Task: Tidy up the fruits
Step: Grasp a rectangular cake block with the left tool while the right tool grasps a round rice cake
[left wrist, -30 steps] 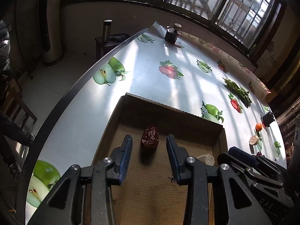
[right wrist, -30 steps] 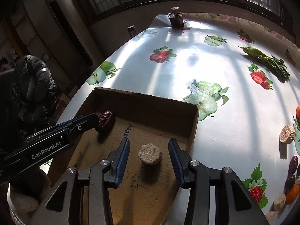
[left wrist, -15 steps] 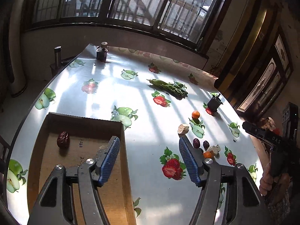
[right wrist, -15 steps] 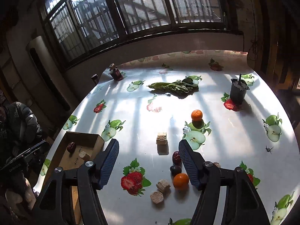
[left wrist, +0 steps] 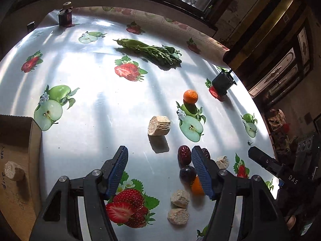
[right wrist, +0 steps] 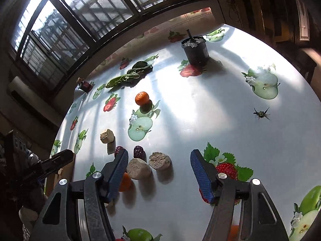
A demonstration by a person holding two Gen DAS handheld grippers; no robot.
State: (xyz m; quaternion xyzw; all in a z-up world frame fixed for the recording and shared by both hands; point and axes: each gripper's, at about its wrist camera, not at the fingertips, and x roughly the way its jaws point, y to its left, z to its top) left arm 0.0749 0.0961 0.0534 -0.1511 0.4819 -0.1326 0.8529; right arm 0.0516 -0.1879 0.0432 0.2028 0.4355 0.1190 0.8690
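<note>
Cardboard box (left wrist: 30, 136) left behind, beige chunk (left wrist: 13, 170) dropped inside. Swung both grippers, left gripper (left wrist: 159, 170) and right gripper (right wrist: 159, 170), wide and empty, over to loose fruit: red date (left wrist: 184, 154), mandarin (left wrist: 190, 96). Next pick likely.

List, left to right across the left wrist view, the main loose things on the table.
Cardboard box → dark jar → leafy greens → tan chunk → orange → black pot.

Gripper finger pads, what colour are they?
Blue, ribbed finger pads; clearest in the left wrist view.
</note>
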